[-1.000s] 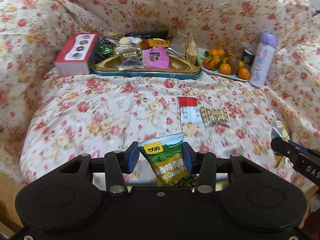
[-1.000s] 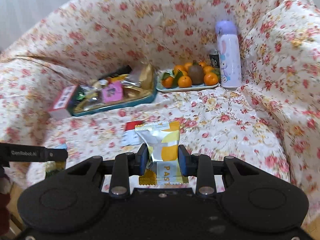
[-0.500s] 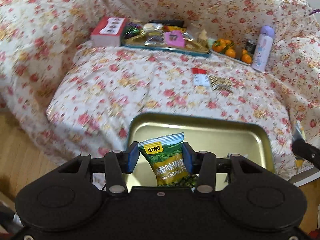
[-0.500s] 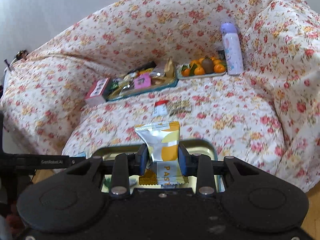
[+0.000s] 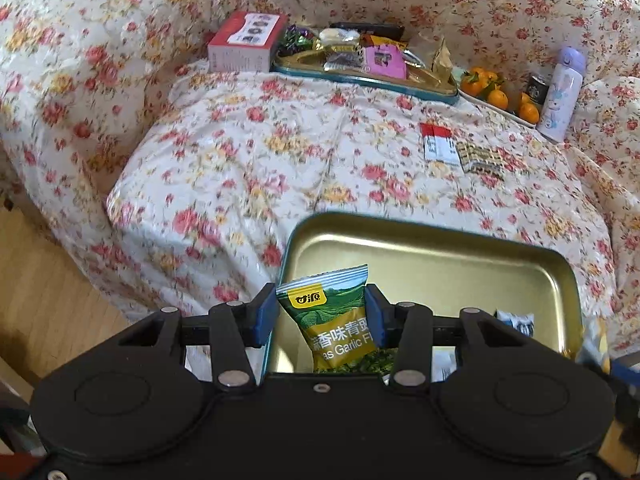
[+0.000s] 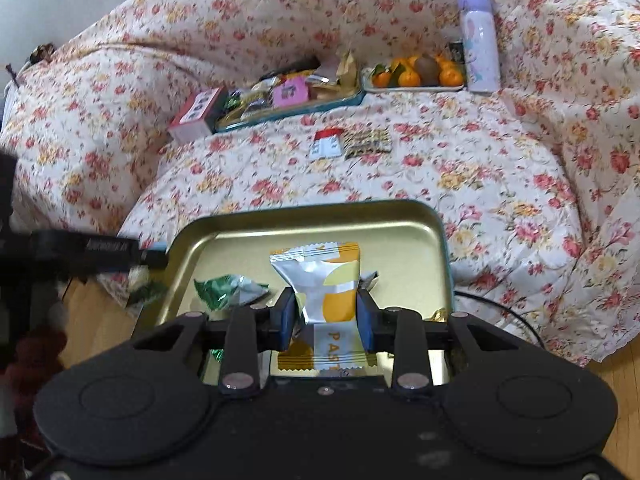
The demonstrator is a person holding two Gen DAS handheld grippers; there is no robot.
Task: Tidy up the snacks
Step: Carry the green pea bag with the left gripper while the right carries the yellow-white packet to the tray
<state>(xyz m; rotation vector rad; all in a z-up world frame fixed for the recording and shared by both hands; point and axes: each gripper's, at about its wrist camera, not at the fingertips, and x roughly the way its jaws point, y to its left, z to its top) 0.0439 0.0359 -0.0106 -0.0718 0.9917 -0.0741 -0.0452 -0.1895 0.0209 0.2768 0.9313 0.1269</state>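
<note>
My left gripper (image 5: 322, 312) is shut on a green garlic-pea packet (image 5: 335, 316) and holds it over the near left edge of a gold tray (image 5: 432, 256). My right gripper (image 6: 326, 316) is shut on a white and yellow pastry packet (image 6: 326, 284) above the same gold tray (image 6: 400, 228), which holds a crumpled green packet (image 6: 224, 286). Two flat packets, a red and white one (image 5: 438, 144) and a patterned one (image 5: 480, 158), lie on the floral cover.
A far tray of snacks (image 5: 360, 60) with a red box (image 5: 244, 42) beside it sits at the back. A plate of oranges (image 5: 496, 94), a small can and a lilac bottle (image 5: 562, 94) stand at the back right. The left gripper's arm (image 6: 80, 250) shows at the right view's left.
Both grippers have pulled back from the sofa and lowered over the gold tray, each still holding its packet. The tray now fills more of both views.
</note>
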